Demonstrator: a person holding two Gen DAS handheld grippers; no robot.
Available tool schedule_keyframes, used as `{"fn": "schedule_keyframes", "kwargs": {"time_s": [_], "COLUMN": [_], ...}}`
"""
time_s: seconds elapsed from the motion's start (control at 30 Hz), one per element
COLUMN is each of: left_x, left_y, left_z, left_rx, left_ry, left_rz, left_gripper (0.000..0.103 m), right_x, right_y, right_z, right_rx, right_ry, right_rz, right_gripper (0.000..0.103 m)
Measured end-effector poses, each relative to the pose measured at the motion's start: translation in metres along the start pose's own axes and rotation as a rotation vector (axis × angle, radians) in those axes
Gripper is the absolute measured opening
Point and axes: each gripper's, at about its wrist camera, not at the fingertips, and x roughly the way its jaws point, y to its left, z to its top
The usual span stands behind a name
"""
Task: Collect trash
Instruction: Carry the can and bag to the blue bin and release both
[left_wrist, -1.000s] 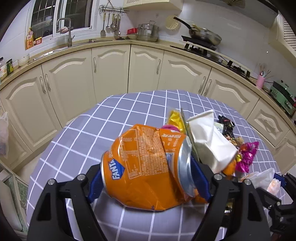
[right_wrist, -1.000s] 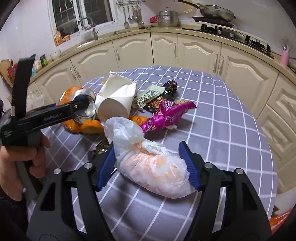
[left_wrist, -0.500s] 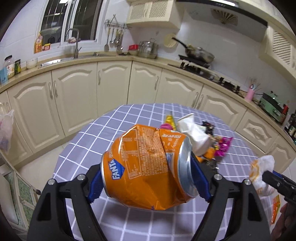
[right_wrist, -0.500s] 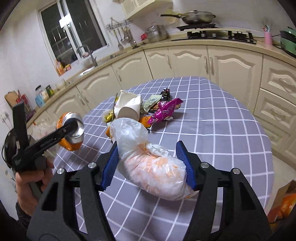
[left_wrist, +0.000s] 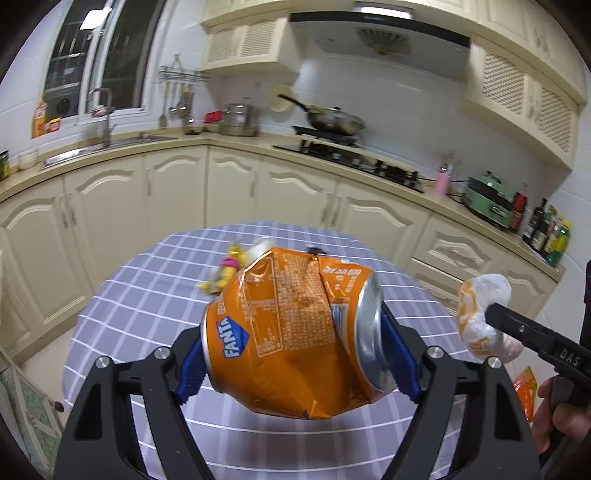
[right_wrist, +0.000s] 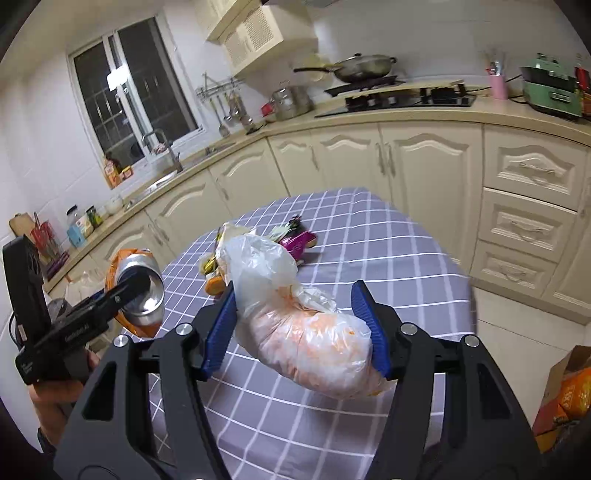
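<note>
Between the left gripper's (left_wrist: 295, 354) blue fingers (left_wrist: 190, 369) sits a crushed orange soda can (left_wrist: 291, 332), pinched end to end and held in the air above the checked counter (left_wrist: 147, 295). Beyond the fingertips, the rest of the litter — a small heap of wrappers (right_wrist: 255, 251) — lies on the cloth, well apart from both tools. To the right, the right gripper (right_wrist: 301, 328) is closed on a plastic bag (right_wrist: 306, 339) of orange scraps, the film bulging out below its fingers (right_wrist: 221, 328), also clear of the counter.

The step in hand looks like the carry: both pieces are picked up and off the surface, not yet dropped anywhere. No bin shows clearly; a cardboard box (right_wrist: 565, 391) with something orange inside stands on the floor at the far right and may be the target — I cannot tell. The next move likely calls for steady grip pressure while swinging both loads over a container, then opening the fingers above it.
</note>
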Motion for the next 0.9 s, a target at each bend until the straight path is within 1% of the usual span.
{"fn": "schedule_keyframes", "kwargs": {"time_s": [0.1,0.27,0.43,0.53,0.7,0.83,0.9], "left_x": [-0.004,-0.005,0.001,0.005,0.017,0.035,0.048], "left_y": [-0.028,-0.085,-0.145,-0.185,-0.255,-0.299,-0.321], "left_z": [-0.002,-0.007,-0.02,-0.032,-0.066,-0.101,-0.123], "left_rx": [0.037,0.106,0.169,0.214,0.307,0.375,0.42], "left_ry": [-0.004,0.003,0.03,0.052,0.124,0.202,0.253], "left_rz": [-0.04,-0.128,-0.227,-0.293,-0.411,-0.488,-0.514], "left_gripper": [0.079,0.079,0.079,0.079,0.079,0.079,0.079], "right_x": [-0.021,-0.061,-0.104,-0.133,-0.158,-0.165,-0.159], "right_y": [-0.017,-0.059,-0.113,-0.151,-0.207,-0.251,-0.271], "right_z": [0.001,-0.002,-0.014,-0.029,-0.057,-0.088,-0.107], "right_rx": [0.026,0.081,0.159,0.23,0.342,0.463,0.521], "right_ry": [-0.032,-0.075,-0.109,-0.122,-0.105,-0.063,-0.026], "right_rz": [-0.021,-0.097,-0.204,-0.286,-0.39,-0.438,-0.453], "right_gripper": [0.061,0.061,0.061,0.061,0.061,0.061,0.061]}}
